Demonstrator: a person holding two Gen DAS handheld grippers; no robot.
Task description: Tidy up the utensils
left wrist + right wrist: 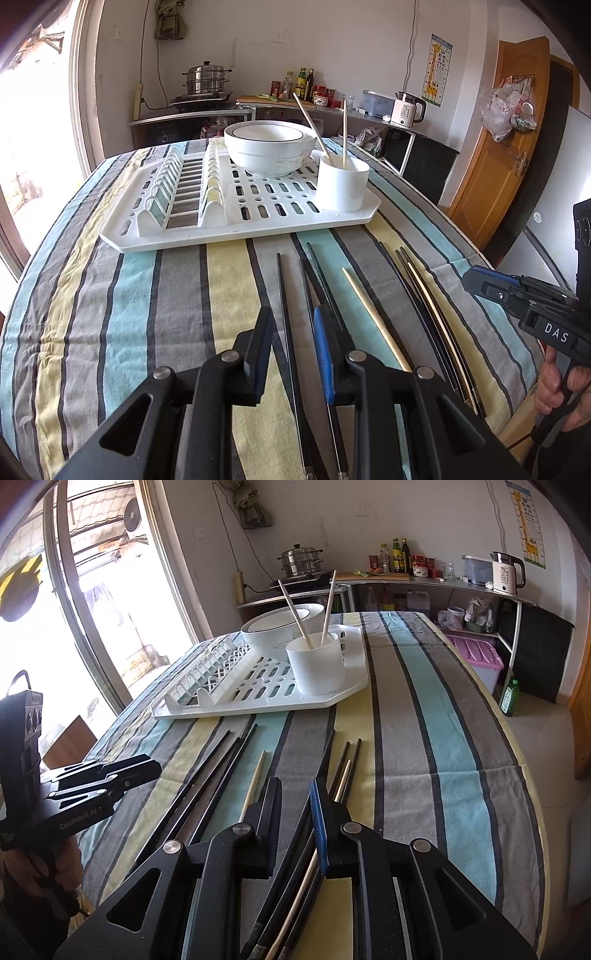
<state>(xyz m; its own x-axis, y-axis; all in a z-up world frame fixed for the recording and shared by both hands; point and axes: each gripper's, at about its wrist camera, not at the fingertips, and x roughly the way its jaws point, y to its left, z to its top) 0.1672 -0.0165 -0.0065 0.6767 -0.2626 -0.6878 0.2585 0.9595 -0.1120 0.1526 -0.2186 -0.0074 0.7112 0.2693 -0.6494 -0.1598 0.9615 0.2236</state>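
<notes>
On the striped tablecloth (122, 295) in front of the white drying rack (240, 229) lie the chopsticks I have to sort: a group of black chopsticks (286, 317) under my left gripper (291, 347), a lone pale chopstick (373, 317) just to their right, and a mixed bundle (332, 786) of dark and pale sticks under my right gripper (295, 823). Two pale chopsticks (314, 125) already stand tilted in the white cup (342, 184) on the rack, beside the stacked bowls (271, 151).

Both tongs stand moderately open and hold nothing. My left fingers straddle a black stick; my right ones straddle the bundle. I cannot tell whether either pad touches the cloth.

I judge these sticks light, stiff and thin, the black ones probably slick. Lying flat, they will tend to roll or slip from the pads, and the soft cloth gives little to pinch against. I would take one across its thicker end, square to its length, and close firmly. In the bundle the sticks lie touching, so a single pick risks dragging a neighbour.
</notes>
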